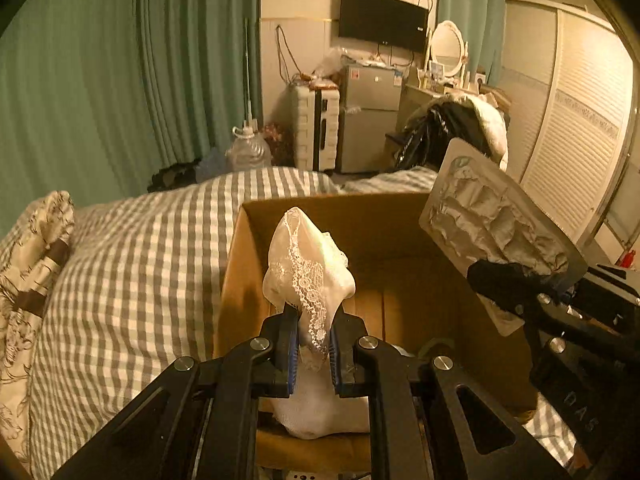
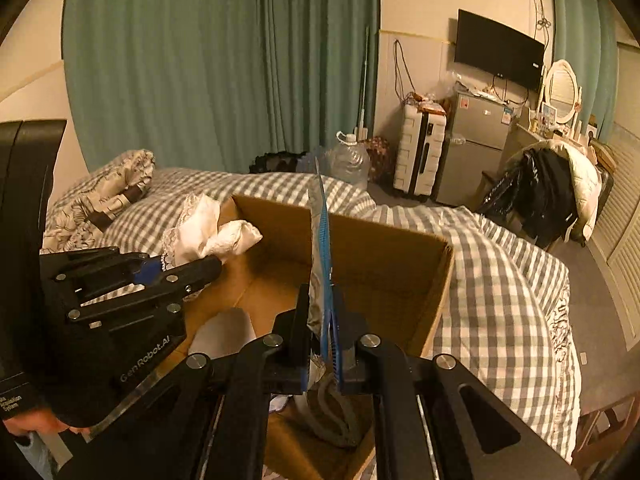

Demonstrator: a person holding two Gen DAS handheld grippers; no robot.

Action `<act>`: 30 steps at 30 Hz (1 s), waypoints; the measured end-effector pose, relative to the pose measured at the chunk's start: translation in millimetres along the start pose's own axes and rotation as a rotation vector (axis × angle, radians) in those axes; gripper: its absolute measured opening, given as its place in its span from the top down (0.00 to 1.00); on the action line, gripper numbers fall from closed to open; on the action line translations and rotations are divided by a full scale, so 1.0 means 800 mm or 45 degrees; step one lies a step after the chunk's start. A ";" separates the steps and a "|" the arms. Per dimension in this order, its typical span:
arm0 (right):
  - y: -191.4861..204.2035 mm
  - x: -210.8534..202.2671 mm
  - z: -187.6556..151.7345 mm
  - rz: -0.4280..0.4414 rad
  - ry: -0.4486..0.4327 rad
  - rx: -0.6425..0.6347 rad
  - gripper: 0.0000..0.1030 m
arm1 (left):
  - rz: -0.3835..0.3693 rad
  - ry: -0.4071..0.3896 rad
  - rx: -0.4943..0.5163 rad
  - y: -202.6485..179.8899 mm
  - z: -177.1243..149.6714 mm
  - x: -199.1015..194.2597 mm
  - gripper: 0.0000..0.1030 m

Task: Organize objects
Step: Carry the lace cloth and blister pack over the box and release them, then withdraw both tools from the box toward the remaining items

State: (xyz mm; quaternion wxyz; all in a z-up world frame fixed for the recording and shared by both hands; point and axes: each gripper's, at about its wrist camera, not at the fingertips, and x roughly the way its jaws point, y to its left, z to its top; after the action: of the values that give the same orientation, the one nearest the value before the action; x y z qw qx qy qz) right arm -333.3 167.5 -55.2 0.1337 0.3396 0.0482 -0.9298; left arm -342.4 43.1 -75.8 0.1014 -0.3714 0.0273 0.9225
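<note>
1. The cardboard box (image 1: pixel 400 240) sits open-topped on the bed (image 1: pixel 140 260), its four walls standing upright and its brown floor mostly bare in the middle.
2. A white lace cloth (image 1: pixel 308 276) is bunched and clamped between the left tongs (image 1: pixel 314 344), which are closed tight on it; the cloth stands up over the near-left part of the box, level with or above the rim.
3. From the right wrist view the same cloth (image 2: pixel 208 228) hangs over the box's left wall, with the left tongs (image 2: pixel 208 268) reaching in from that side.
4. A flat silver foil pack (image 1: pixel 496 232) with crinkled pockets is clamped edge-on in the right tongs (image 1: pixel 516 280); it is tilted and held above the box's right wall.
5. In the right wrist view the foil pack (image 2: pixel 320 260) shows only its thin edge, rising straight up between the closed right tongs (image 2: pixel 325 340), over the box interior.
6. A pale sheet of paper (image 2: pixel 224 328) lies on the box floor (image 2: pixel 280 280) near the left wall; the far half of the floor is open.
7. The far rim (image 2: pixel 340 216) and right corner of the box are unobstructed, with checked bedding lying against the outer walls.
8. Beyond the bed stand green curtains (image 1: pixel 120 80), a white suitcase (image 2: pixel 420 152), a small fridge (image 2: pixel 476 148) and a large water jug (image 2: pixel 348 160).
</note>
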 end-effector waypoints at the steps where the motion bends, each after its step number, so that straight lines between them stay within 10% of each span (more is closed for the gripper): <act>1: -0.003 0.003 -0.003 0.002 0.003 0.003 0.93 | -0.008 0.009 0.001 -0.001 -0.001 0.003 0.88; 6: -0.011 0.002 -0.004 -0.003 -0.005 0.036 0.88 | -0.043 0.046 -0.036 0.003 -0.009 0.007 0.69; 9: -0.011 -0.016 -0.002 -0.028 -0.043 0.041 0.43 | -0.029 0.057 -0.061 0.004 -0.008 -0.007 0.32; 21: 0.004 -0.176 0.031 -0.127 -0.233 0.002 0.22 | 0.063 -0.157 -0.134 0.009 0.021 -0.174 0.03; 30: 0.034 -0.319 0.036 -0.175 -0.378 -0.052 0.10 | 0.055 -0.313 -0.118 -0.009 0.019 -0.311 0.00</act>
State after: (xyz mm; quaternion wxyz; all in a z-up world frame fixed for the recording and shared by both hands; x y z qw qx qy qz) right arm -156.2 191.3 131.4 0.0823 0.1917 0.0699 -0.9755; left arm -176.2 10.7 107.6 0.0668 -0.2591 -0.0201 0.9633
